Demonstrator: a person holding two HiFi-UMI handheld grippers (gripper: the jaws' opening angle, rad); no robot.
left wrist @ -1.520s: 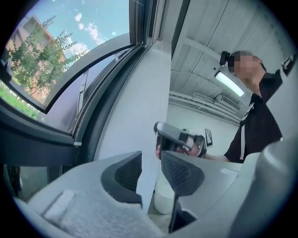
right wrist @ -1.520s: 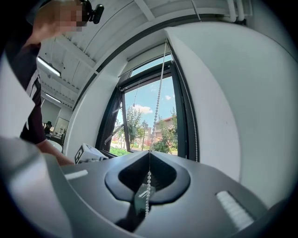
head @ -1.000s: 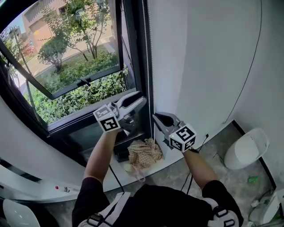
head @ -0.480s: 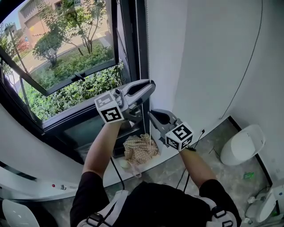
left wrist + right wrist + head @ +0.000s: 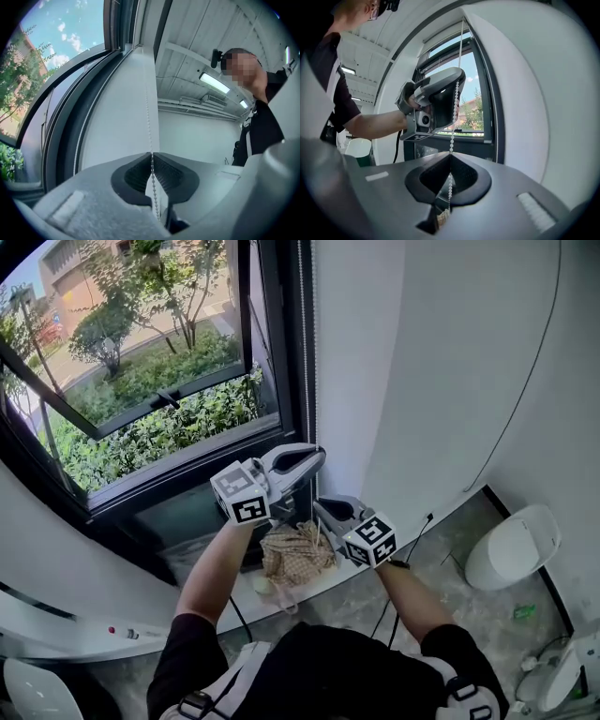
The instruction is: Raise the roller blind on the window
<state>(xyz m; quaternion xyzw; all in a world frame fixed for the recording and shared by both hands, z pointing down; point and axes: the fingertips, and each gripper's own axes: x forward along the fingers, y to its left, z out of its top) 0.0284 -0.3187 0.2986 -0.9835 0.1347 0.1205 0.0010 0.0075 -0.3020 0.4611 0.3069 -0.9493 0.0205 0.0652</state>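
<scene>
The left gripper (image 5: pixel 315 457) had sunk and just clamped the bead chain (image 5: pixel 148 117) by the window frame (image 5: pixel 281 352), above the right gripper (image 5: pixel 321 510) pinching it too; mid-haul, a steady downward pull seemed due next.

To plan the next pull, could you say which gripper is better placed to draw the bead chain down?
Probably left. The left gripper, whose jaws have just been closing, grips the bead chain higher; the right gripper is clamped lower, with less room below.
</scene>
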